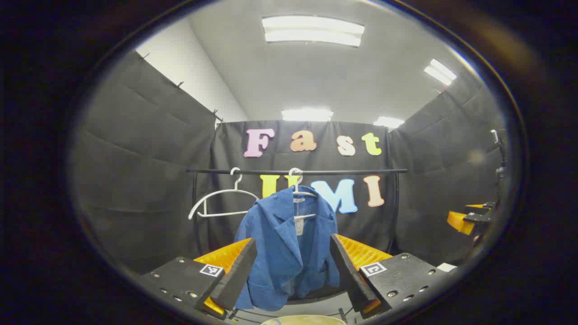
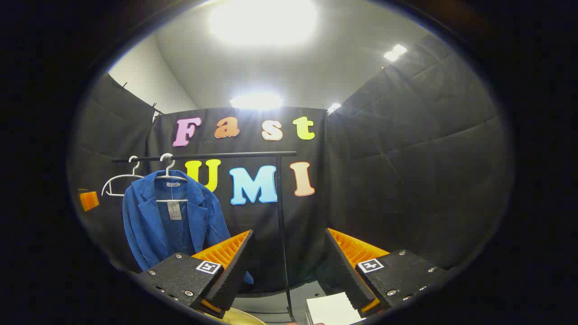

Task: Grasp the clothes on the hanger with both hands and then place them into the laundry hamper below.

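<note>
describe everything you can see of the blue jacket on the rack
The blue jacket is a short, collared piece with lapels, in what looks like a finely textured woven cloth. It hangs open-fronted on a white hanger hooked over the black rail, with a paper tag dangling inside the neck. One sleeve hangs down each side, and a patch pocket shows low on the front. An empty white hanger hangs beside it. Neither gripper touches it.

The left tool (image 1: 293,266) is held level with its jaws spread wide and nothing between them, and the right tool (image 2: 289,264), seen in the right gripper view, is likewise level, wide apart and holding nothing.
</note>
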Action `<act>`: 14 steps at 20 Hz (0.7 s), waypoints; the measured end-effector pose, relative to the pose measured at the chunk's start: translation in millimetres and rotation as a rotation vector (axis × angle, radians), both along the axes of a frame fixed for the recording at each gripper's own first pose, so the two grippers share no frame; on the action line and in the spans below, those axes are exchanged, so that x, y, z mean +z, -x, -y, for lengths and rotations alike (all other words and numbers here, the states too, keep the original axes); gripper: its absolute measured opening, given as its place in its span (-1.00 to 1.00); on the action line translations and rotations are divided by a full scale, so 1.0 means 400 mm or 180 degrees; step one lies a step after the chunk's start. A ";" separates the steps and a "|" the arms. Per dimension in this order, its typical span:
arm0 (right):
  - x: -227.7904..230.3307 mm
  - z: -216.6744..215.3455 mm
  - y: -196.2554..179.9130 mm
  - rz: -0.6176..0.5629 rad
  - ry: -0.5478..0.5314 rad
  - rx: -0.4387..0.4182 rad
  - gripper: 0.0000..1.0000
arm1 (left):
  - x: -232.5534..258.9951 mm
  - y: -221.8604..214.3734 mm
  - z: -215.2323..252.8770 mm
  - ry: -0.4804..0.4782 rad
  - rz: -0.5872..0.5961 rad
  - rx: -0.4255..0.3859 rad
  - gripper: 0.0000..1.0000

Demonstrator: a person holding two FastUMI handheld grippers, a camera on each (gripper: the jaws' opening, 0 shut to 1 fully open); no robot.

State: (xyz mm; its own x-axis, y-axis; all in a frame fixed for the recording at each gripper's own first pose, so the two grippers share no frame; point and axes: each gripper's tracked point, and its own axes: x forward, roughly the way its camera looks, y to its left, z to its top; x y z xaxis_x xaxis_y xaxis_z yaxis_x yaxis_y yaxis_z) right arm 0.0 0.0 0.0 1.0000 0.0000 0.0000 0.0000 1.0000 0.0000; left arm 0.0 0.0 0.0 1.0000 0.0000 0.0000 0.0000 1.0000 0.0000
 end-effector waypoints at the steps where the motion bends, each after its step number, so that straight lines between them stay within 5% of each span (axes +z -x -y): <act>1: -0.013 -0.009 0.000 -0.0052 0.0006 0.0019 0.87 | -0.013 0.007 -0.003 0.0020 -0.0012 0.0000 0.97; 14: -0.024 -0.052 0.021 -0.0101 -0.0034 0.0066 0.88 | -0.059 0.011 -0.004 0.0032 -0.0158 -0.0049 0.97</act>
